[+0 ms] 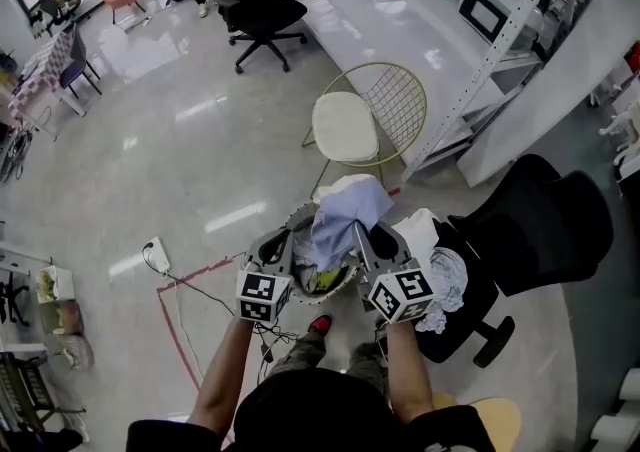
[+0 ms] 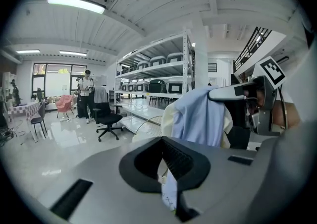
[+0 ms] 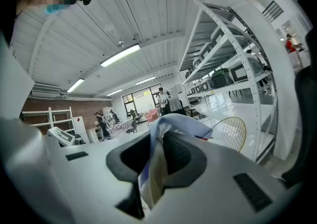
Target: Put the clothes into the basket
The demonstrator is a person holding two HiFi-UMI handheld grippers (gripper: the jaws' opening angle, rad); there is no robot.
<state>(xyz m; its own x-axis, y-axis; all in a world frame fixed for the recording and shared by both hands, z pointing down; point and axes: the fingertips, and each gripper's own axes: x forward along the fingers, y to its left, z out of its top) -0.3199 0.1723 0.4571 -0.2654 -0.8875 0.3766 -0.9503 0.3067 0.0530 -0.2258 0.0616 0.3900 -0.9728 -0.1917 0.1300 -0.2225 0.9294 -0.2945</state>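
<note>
Both grippers hover over the round basket, which holds several clothes. My right gripper is shut on a light blue garment that drapes over its jaws; the fold shows between the pads in the right gripper view. My left gripper is shut on a strip of white cloth. From the left gripper view the blue garment hangs off the right gripper, with a cream piece behind it. I cannot tell whether the white strip belongs to the same garment.
A black office chair with more clothes on its seat stands right of the basket. Behind the basket is a gold wire chair. White shelving runs along the right. A power strip and its cable lie on the floor to the left.
</note>
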